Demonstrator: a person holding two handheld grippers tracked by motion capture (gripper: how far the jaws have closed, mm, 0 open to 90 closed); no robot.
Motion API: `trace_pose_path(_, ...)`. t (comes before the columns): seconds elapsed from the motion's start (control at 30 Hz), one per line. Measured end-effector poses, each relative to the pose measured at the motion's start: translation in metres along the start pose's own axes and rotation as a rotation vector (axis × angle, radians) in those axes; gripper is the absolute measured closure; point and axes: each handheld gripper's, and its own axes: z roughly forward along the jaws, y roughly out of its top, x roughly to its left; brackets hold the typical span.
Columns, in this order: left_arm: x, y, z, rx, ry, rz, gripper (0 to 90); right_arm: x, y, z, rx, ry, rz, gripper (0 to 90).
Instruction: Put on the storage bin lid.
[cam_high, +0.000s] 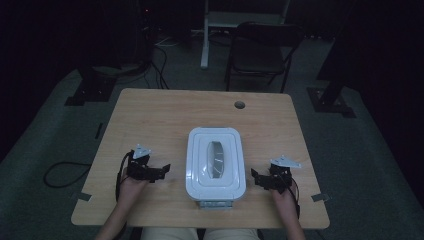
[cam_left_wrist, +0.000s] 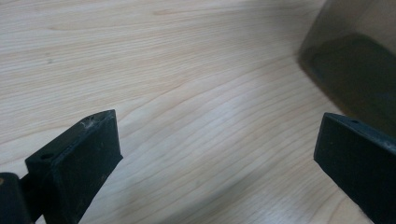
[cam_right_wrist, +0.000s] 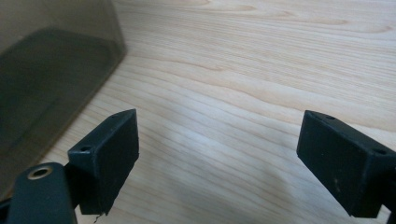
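A white lidded plastic box (cam_high: 215, 162) with a clear window in its lid sits at the middle front of the wooden table (cam_high: 165, 115). My left gripper (cam_high: 162, 171) rests on the table to the box's left, jaws wide apart and empty. On the other side, my right gripper (cam_high: 256, 177) also stands open with nothing in it. In the left gripper view the jaws (cam_left_wrist: 215, 149) frame bare wood, with the box's translucent wall (cam_left_wrist: 355, 70) at the upper right. The right gripper view has its jaws (cam_right_wrist: 217, 149) over bare wood and the box wall (cam_right_wrist: 51, 70) at the left.
A round cable hole (cam_high: 239, 105) lies near the table's far edge. Beyond the table stand a dark folding chair (cam_high: 262, 50) and a white stand (cam_high: 205, 35). Cables (cam_high: 62, 172) trail on the floor at the left. A dark frame leg (cam_high: 332, 95) stands at the right.
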Motion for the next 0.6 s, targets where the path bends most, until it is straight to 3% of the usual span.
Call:
trace_pose_path(0.3,0.015,-0.01,-0.012,0.01,0.048,-0.024,1.4,-0.011,-0.006,-0.012,-0.021,-0.039,0.04,12.7)
trace_pose_path(0.6,0.034,-0.019,-0.028,0.006,0.1,-0.074,1.4,-0.024,-0.013,-0.024,-0.031,-0.087,0.072,12.7)
